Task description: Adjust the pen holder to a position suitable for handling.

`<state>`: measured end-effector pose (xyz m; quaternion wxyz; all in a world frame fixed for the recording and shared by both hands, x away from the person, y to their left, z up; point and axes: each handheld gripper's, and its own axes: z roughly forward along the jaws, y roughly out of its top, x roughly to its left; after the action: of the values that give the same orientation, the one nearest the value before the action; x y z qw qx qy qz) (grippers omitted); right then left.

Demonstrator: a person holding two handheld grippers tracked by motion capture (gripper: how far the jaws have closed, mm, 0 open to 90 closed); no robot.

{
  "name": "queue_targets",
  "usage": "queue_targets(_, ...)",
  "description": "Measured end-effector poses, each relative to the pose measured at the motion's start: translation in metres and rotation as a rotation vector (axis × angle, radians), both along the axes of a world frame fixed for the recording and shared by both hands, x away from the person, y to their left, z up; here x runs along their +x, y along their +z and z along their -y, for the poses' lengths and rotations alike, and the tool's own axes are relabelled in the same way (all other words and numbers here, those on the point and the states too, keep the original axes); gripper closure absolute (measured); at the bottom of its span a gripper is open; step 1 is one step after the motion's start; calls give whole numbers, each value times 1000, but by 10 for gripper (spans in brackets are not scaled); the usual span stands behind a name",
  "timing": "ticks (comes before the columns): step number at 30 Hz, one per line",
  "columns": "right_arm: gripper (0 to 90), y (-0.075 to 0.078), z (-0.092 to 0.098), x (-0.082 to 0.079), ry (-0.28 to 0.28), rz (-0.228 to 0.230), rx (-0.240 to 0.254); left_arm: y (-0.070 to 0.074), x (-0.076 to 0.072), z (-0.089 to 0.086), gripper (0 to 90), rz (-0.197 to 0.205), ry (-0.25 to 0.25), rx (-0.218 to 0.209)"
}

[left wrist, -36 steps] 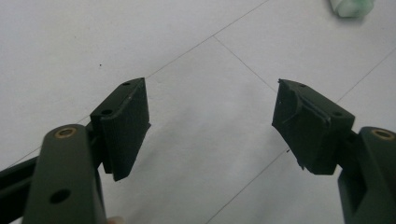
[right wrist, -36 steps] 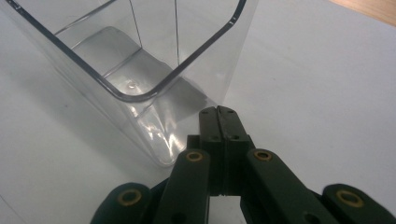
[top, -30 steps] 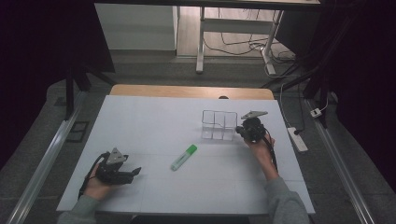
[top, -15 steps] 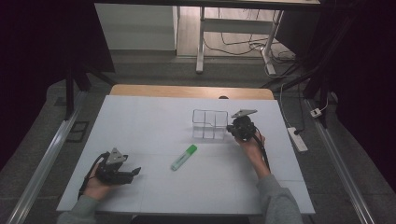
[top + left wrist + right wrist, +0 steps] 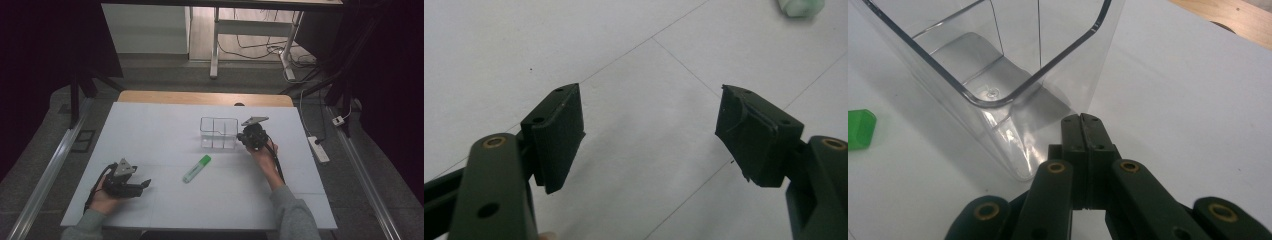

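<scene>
Against the right wall of the clear plastic organizer (image 5: pixel 218 133) you have your right gripper (image 5: pixel 246 136), its jaws pressed flat together with nothing between them — in the right gripper view (image 5: pixel 1081 122) their tips sit at the foot of the box's rounded corner, though you cannot tell whether they touch it. The organizer (image 5: pixel 998 95) is a see-through, thin-walled box with rounded corners and inner dividers that split it into compartments; every compartment you can see into holds nothing. It stands upright on the white table (image 5: pixel 150 130), toward the far right of the middle.

A green highlighter (image 5: pixel 196 168) lies flat on the table in front of the organizer and a little to its left, apart from it and well apart from both hands.

Your left gripper (image 5: pixel 146 184) rests near the table's near-left corner with its jaws spread wide — bare tabletop between the pads (image 5: pixel 558 135) in the left gripper view.

Open white surface runs to the left of the organizer and behind it, up to the wooden strip (image 5: pixel 205 98) at the far edge.
</scene>
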<state>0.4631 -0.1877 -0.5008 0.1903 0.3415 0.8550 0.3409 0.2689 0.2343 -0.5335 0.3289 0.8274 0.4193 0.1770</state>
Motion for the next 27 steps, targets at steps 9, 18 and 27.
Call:
queue_targets(9, 897, 0, -10, 2, 14, 3, 3, 0, 0, 0, 271, -2, -1, 2)
queue_targets(18, 897, -1, -15, 5, 18, 2, 7, 0, 0, 1, 270, -3, -1, 6)
queue_targets(27, 897, 7, -3, -4, 5, 20, 25, 0, 0, -1, 270, 0, 5, 0)
